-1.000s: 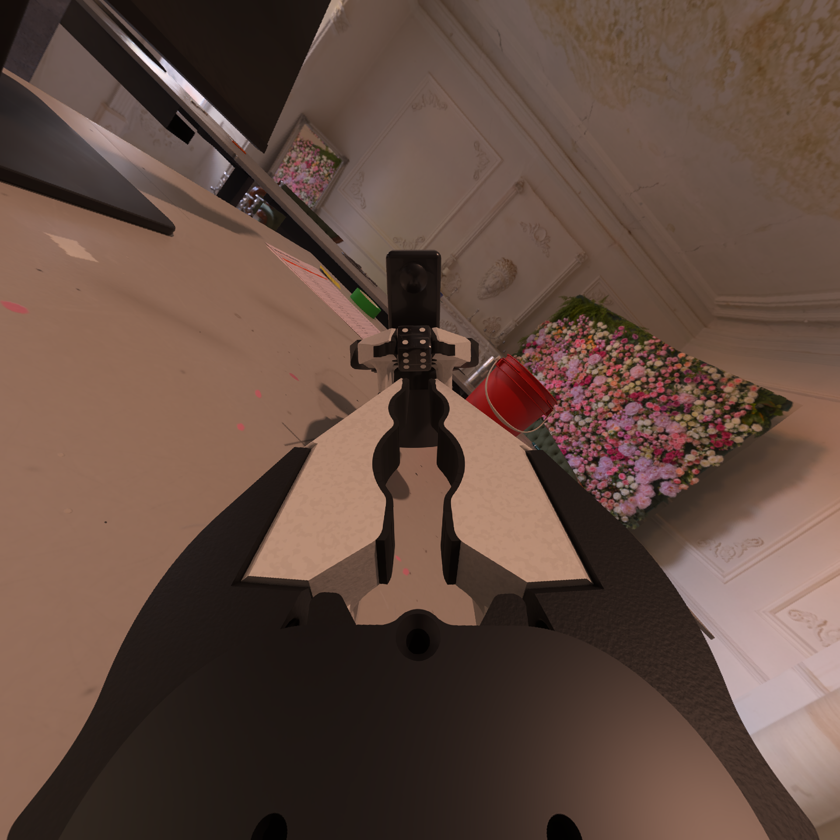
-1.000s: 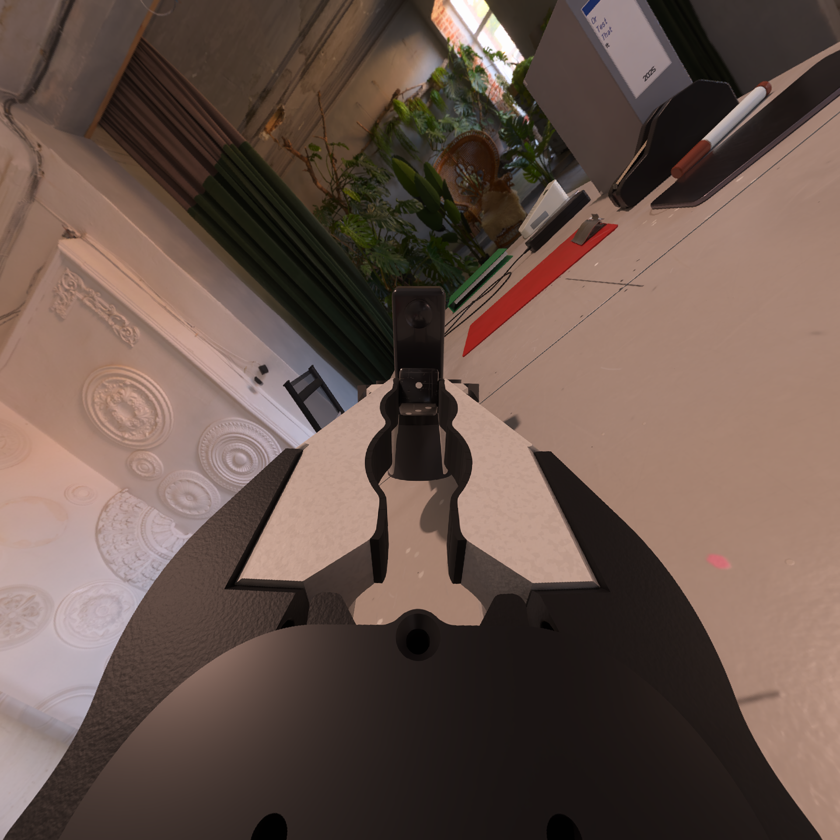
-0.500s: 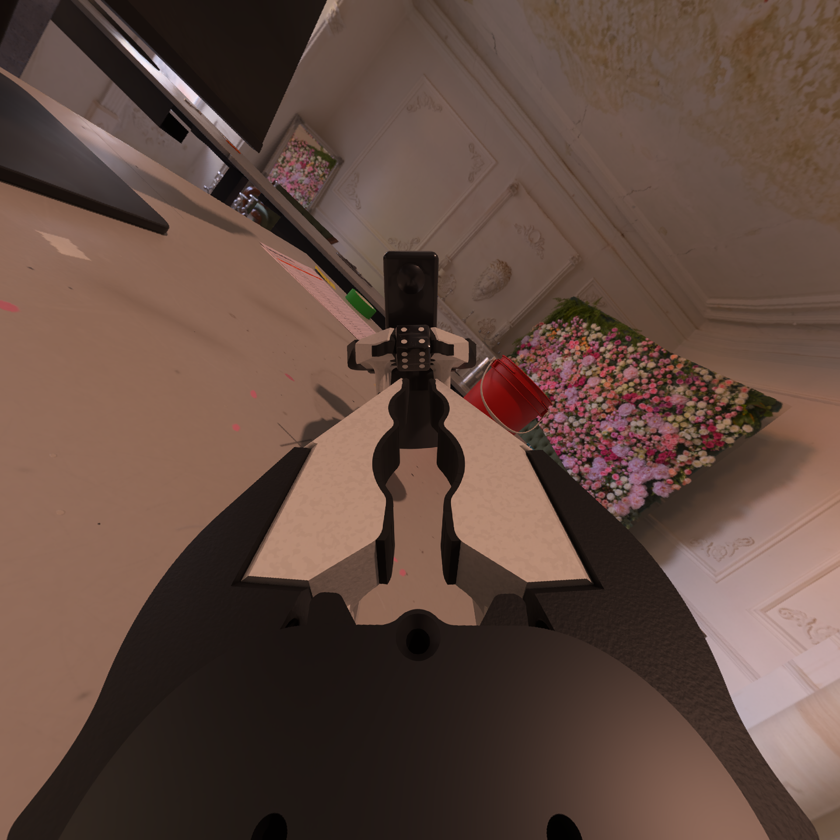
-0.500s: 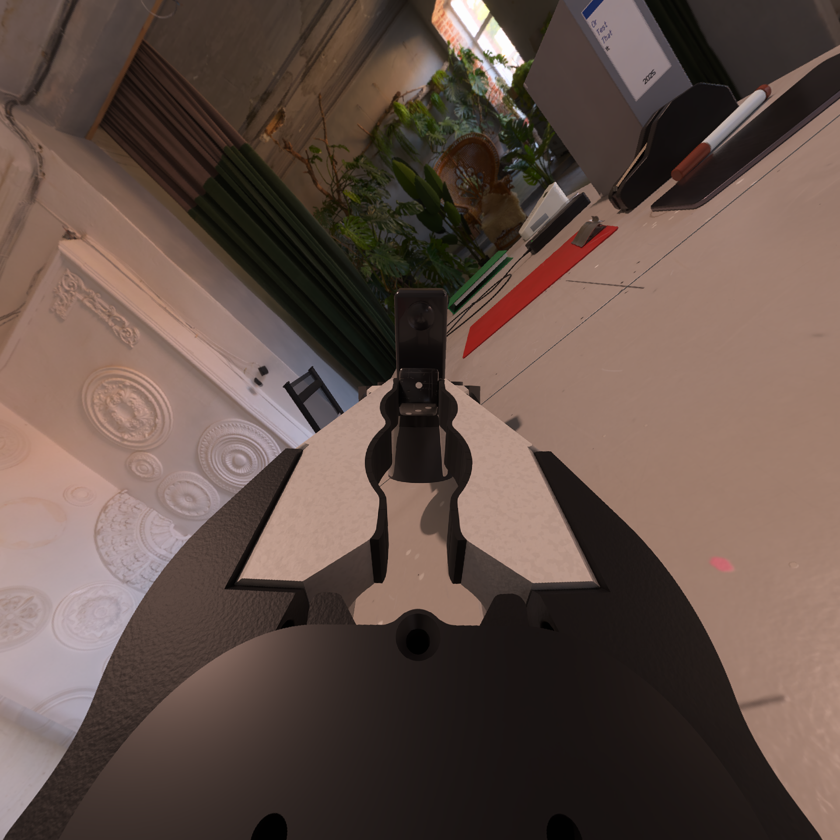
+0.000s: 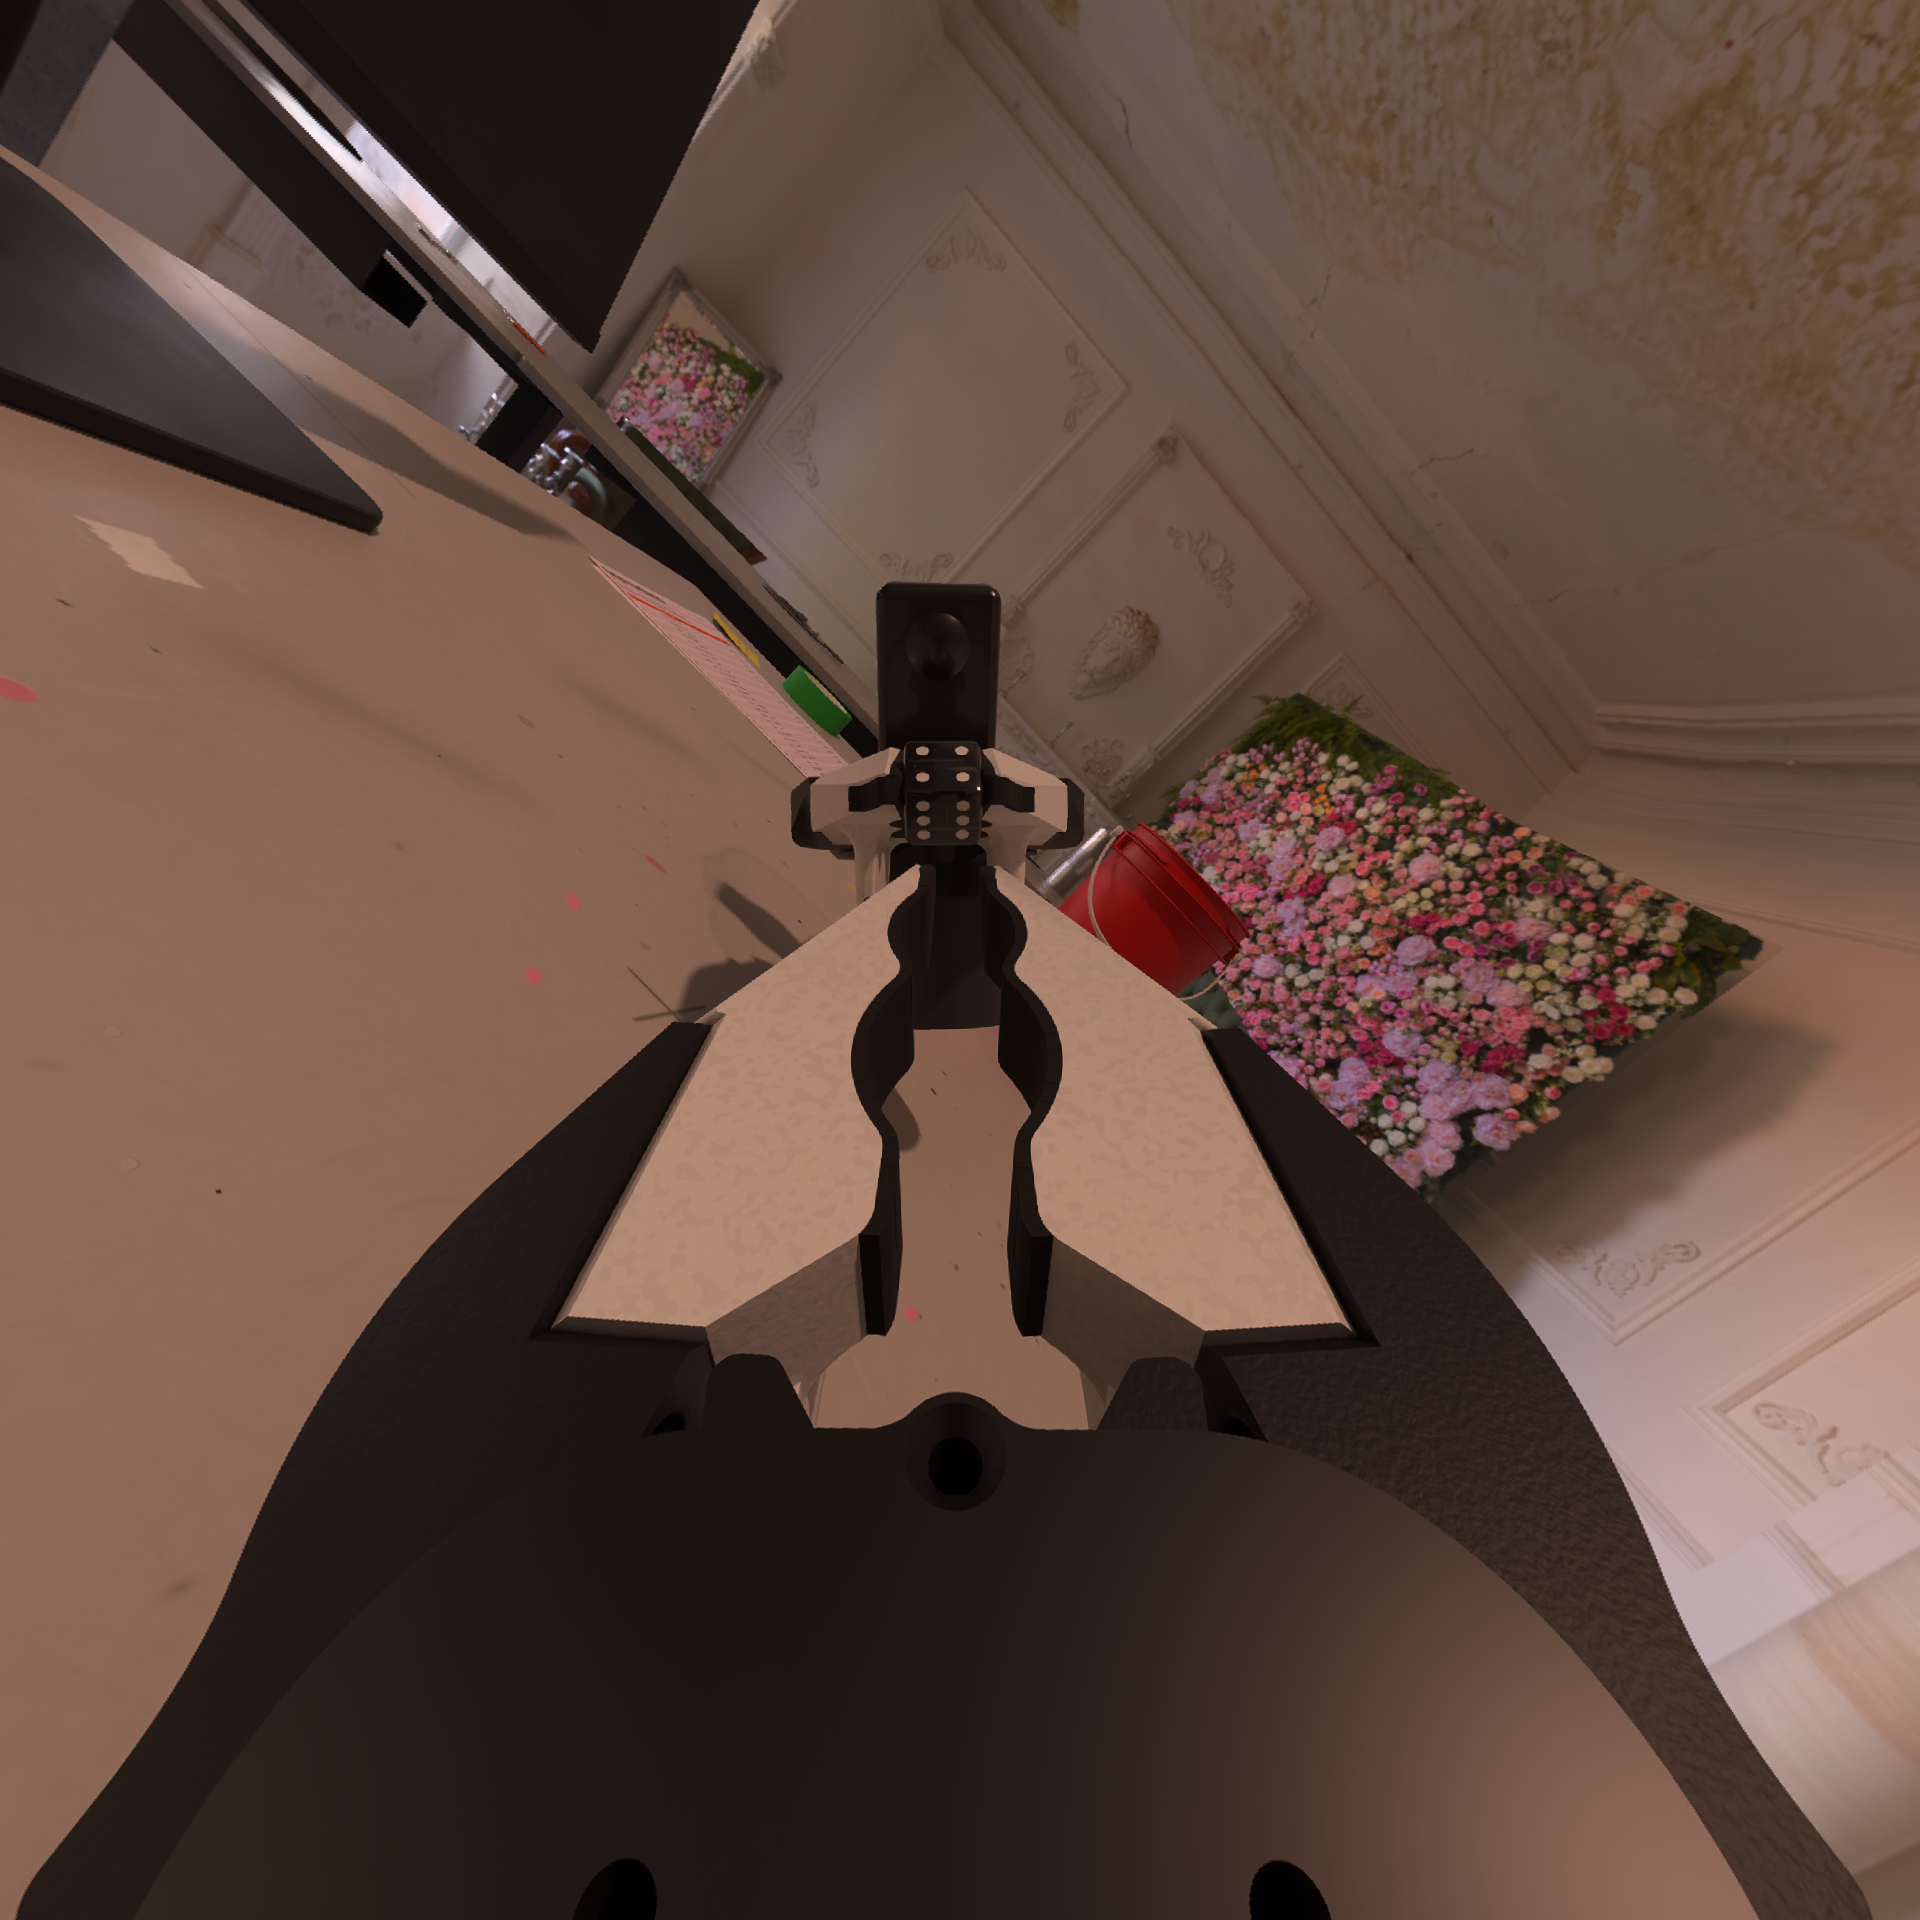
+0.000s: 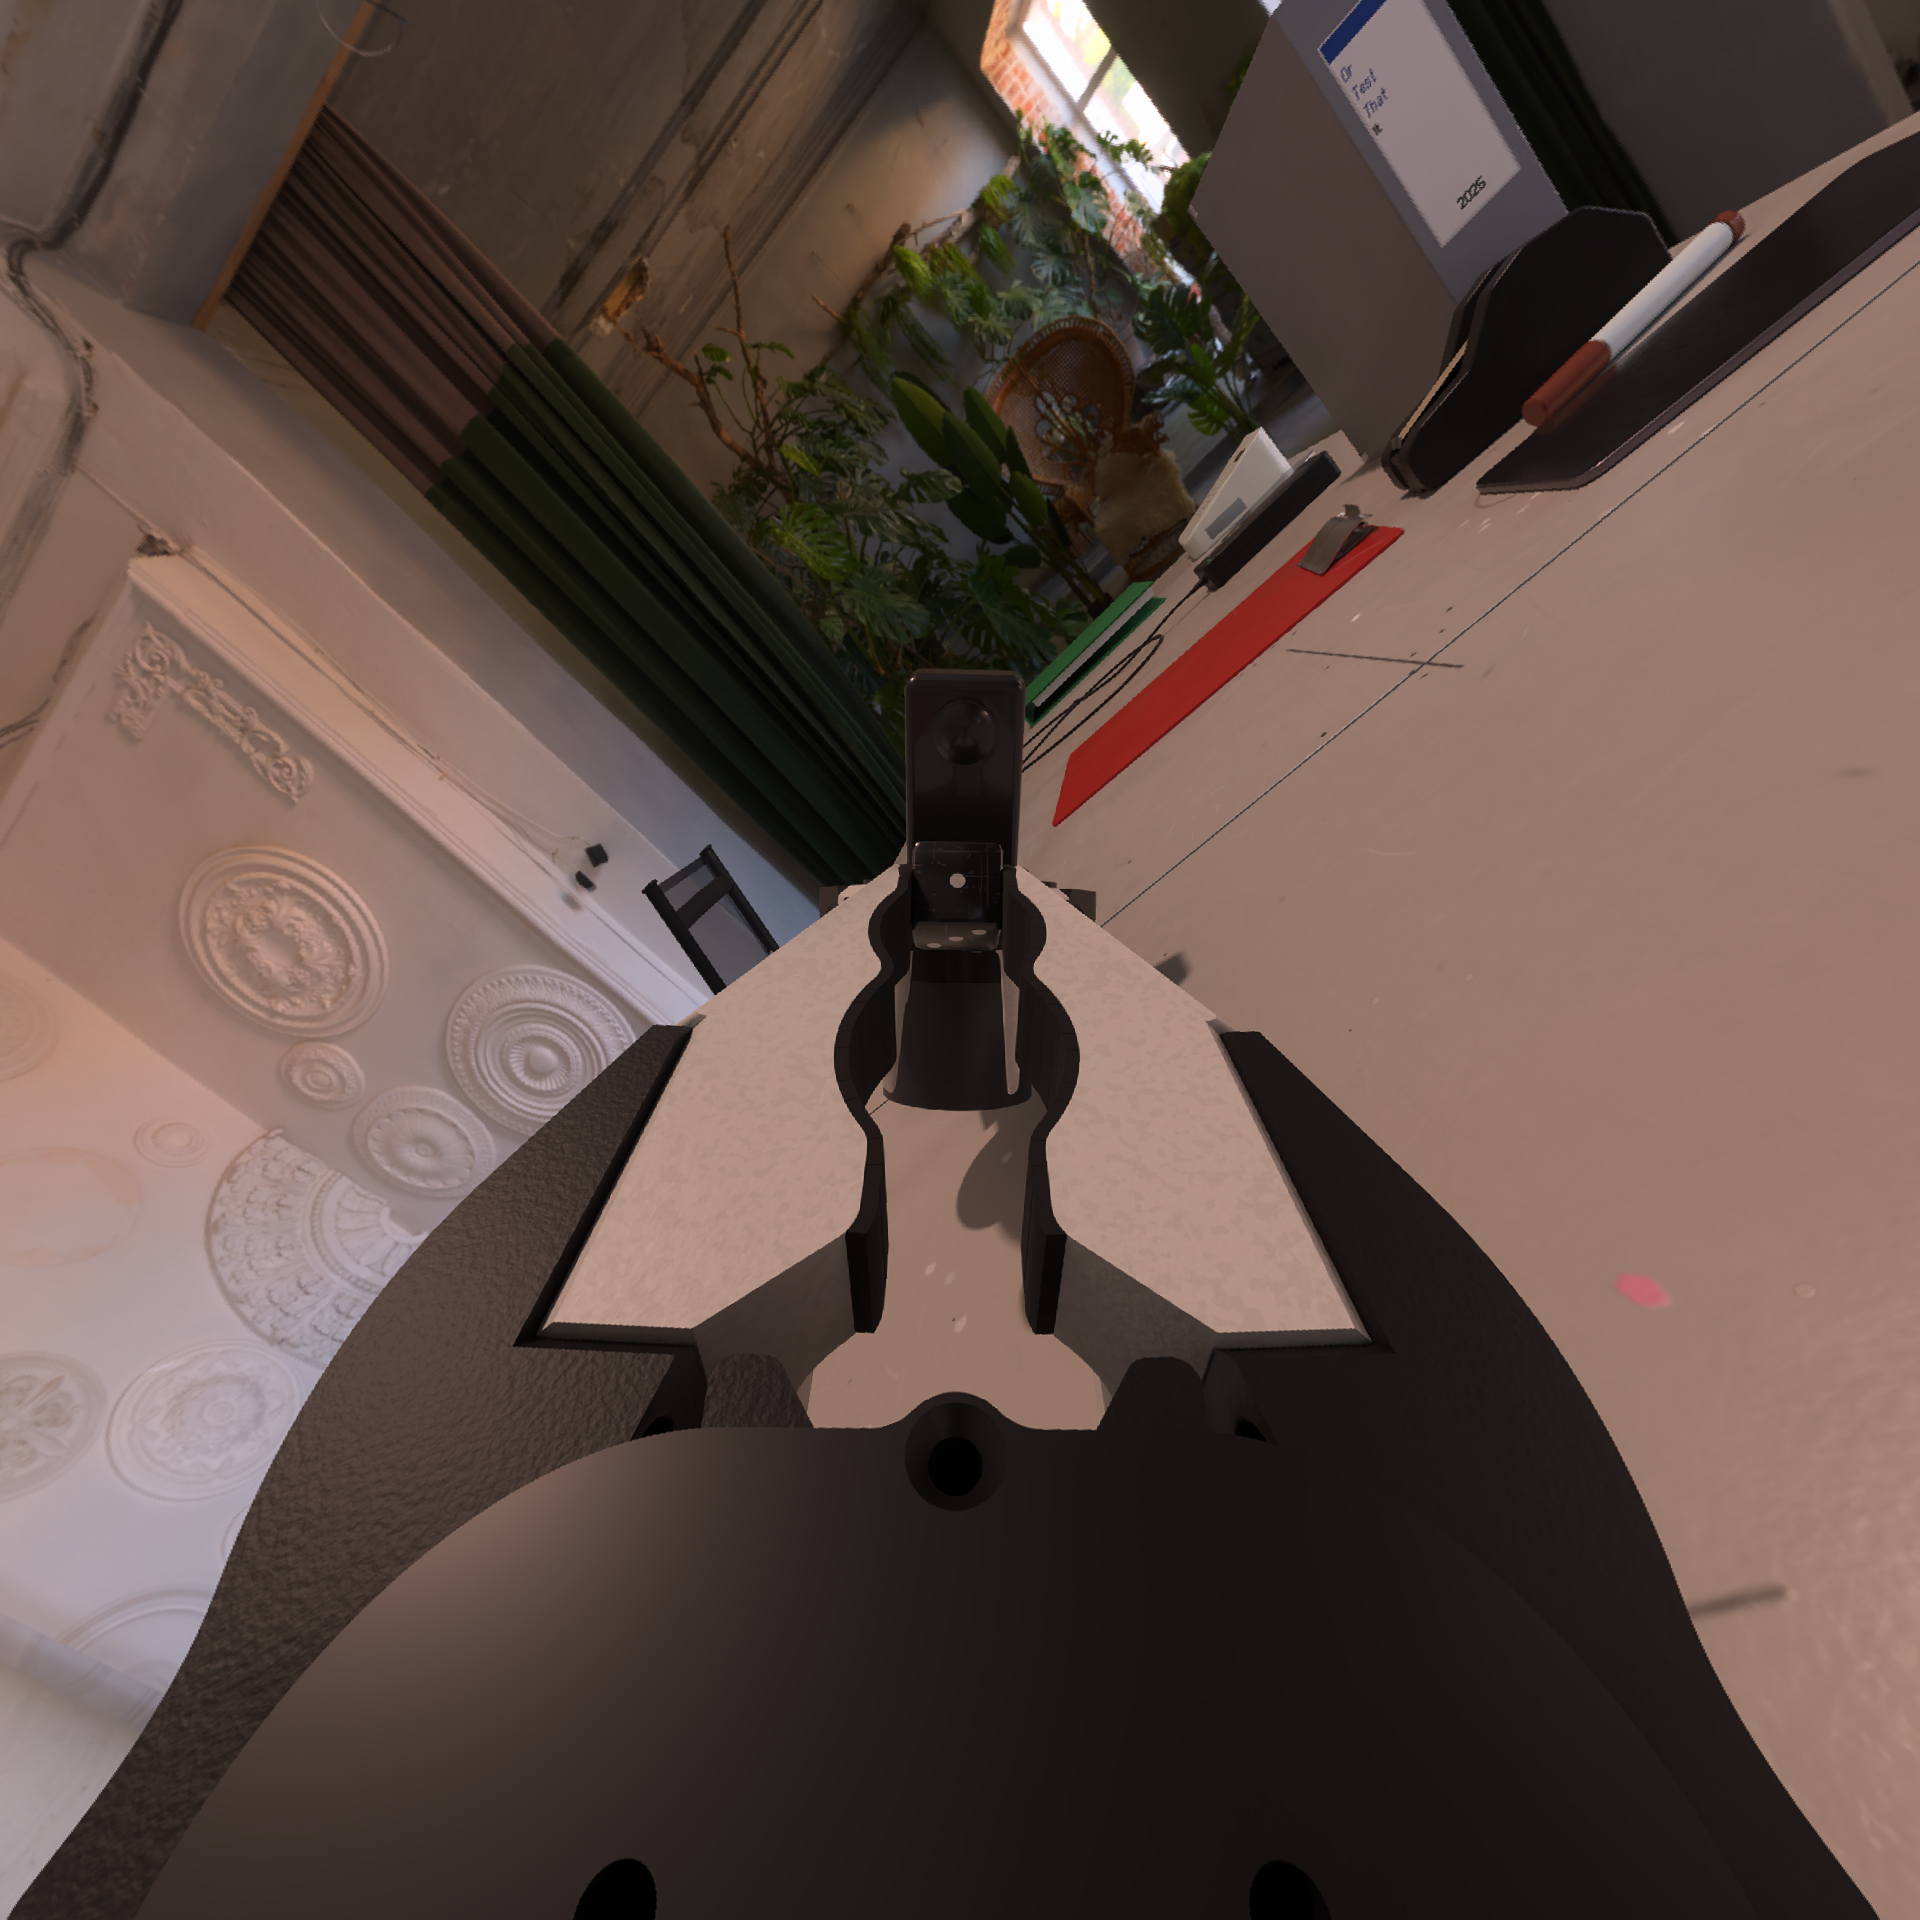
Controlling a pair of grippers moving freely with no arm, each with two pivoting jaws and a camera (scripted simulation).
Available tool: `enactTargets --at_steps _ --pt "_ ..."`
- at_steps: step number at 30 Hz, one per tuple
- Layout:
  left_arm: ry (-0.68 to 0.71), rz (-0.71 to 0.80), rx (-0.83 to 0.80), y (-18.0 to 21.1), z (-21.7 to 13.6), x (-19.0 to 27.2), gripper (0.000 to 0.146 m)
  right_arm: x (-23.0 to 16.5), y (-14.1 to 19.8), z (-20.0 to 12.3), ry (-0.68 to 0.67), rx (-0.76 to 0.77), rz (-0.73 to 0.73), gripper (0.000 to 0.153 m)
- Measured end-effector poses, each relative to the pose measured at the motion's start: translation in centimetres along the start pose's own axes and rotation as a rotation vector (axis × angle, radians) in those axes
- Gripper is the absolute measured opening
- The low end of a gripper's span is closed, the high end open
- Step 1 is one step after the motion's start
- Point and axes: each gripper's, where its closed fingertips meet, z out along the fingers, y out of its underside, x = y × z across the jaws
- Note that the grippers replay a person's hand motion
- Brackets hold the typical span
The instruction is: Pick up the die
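The die (image 6: 956, 899) is black with white pips. It sits clamped between the fingertips of my right gripper (image 6: 956, 891), held up off the tan table (image 6: 1558, 935). In the left wrist view the die (image 5: 940, 795) shows just beyond my left gripper (image 5: 951, 878), gripped between the right gripper's white fingers (image 5: 831, 810). The left gripper's jaws stand a narrow gap apart with nothing between them. Its tips stop just short of the die. The two grippers face each other head on. The left gripper's black camera block (image 6: 964, 748) rises behind the die.
In the left wrist view the table (image 5: 260, 935) carries a black mat (image 5: 156, 416), a green roll (image 5: 816, 701) and a red bucket (image 5: 1153, 920) past its edge. In the right wrist view there are a red mat (image 6: 1216, 665), a marker (image 6: 1631, 312) and a black case (image 6: 1527, 343).
The die stays in the right gripper and the two grippers keep facing each other. The room in the left wrist view has shifted slightly.
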Motion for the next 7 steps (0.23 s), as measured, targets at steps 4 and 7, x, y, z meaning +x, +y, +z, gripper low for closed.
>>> enactTargets --at_steps 4,7 --pt "-0.004 -0.001 -0.001 0.03 0.01 -0.05 0.008 0.04 0.01 -0.04 0.003 -0.001 -0.001 0.016" --pt "-0.009 -0.005 -0.001 0.03 -0.01 -0.15 0.008 0.13 0.02 -0.06 0.011 -0.003 -0.008 0.016"
